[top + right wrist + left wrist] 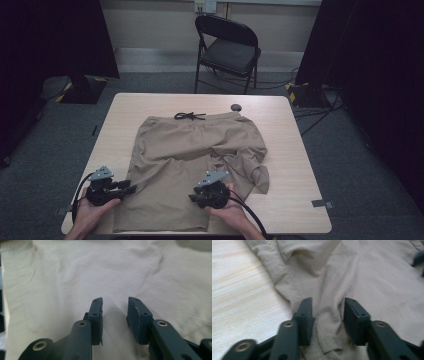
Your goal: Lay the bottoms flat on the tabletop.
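The left gripper (131,188) sits at the left hem of the tan shorts (190,150), its fingers (305,312) parted around a raised fold of cloth. The right gripper (192,198) rests over the near leg, fingers (96,315) apart with nothing between. The shorts lie spread mid-table (295,150), drawstring (189,116) at the far edge.

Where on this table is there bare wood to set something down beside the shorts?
Bare table runs as a wide strip right of the shorts, a narrower strip along their left edge, and a band behind the drawstring, save a small dark disc. The near edge is crowded: left gripper, right gripper, both hands.
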{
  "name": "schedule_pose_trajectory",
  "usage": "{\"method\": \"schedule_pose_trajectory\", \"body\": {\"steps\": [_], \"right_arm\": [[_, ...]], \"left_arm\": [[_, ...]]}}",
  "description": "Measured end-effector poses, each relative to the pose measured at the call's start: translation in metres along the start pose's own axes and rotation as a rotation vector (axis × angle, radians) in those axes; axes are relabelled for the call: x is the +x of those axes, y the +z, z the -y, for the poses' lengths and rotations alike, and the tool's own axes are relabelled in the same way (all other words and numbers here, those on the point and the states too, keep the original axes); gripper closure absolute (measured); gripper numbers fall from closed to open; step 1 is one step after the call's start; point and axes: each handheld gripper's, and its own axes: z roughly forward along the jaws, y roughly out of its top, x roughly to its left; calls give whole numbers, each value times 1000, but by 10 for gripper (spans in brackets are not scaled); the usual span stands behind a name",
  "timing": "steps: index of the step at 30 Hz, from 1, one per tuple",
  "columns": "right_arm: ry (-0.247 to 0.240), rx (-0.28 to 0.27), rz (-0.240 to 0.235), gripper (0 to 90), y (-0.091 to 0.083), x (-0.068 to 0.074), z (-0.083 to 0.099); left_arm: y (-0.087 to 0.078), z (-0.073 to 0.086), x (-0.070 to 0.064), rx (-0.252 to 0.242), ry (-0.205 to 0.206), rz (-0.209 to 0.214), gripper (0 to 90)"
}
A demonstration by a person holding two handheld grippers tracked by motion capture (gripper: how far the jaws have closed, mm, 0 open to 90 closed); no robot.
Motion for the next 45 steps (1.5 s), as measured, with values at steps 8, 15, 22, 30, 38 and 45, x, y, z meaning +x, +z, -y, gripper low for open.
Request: {"method": "schedule_pose_trajectory", "body": {"steps": [8, 15, 22, 30, 38, 45], "right_arm": [[-24, -8, -67, 669, -3, 30, 10], [-70, 5, -129, 679, 7, 54, 4], [-32, -5, -142, 644, 4, 49, 3], [43, -95, -29, 551, -36, 15, 1], [144, -152, 137, 480, -92, -33, 12], [231, -170, 222, 417, -125, -67, 25]], "left_arm": [[1, -21, 0, -61, -22, 20, 515], [32, -36, -5, -38, -4, 29, 537], [27, -19, -3, -17, 40, 12, 552], [9, -4, 2, -35, 45, -32, 549], [-3, -33, -9, -66, 6, 1, 442], [18, -69, -38, -92, 47, 89, 429]]}}
